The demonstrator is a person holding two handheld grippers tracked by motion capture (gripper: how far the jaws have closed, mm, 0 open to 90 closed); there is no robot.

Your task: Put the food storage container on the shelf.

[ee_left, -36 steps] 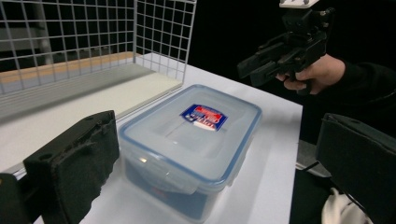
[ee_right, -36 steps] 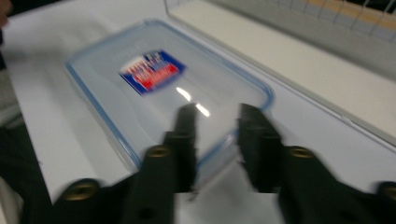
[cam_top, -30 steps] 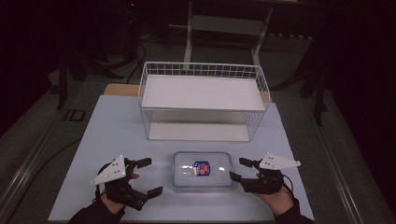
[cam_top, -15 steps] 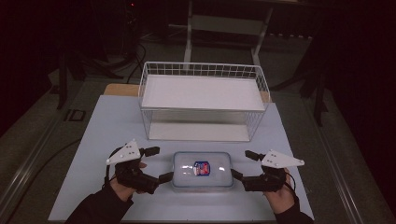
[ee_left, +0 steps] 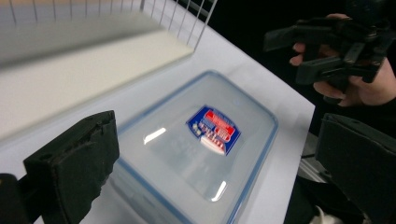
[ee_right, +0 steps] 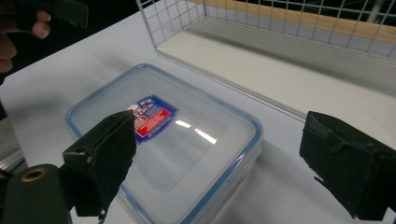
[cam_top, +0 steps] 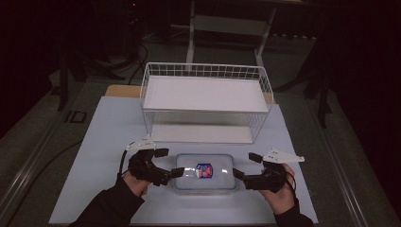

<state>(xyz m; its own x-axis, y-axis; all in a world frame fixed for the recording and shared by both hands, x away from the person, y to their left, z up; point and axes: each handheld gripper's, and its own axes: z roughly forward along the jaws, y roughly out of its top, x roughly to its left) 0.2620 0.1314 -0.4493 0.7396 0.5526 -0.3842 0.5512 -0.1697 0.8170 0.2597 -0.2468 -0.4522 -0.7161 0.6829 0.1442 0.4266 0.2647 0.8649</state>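
clear rectangular plastic container (cam_top: 204, 173) w/ blue-rimmed lid on white bench (cam_top: 104, 132), white wire basket (cam_top: 204, 101) behind, left gripper (cam_top: 169, 163) & right gripper (cam_top: 242, 166) fingers apart, flanking container ends

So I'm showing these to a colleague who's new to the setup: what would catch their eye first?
Probably the clear plastic container with a blue-rimmed lid and a red-and-blue label, lying flat at the near edge of the pale table. The open left gripper and open right gripper flank its two short ends. Behind it stands a white wire basket.
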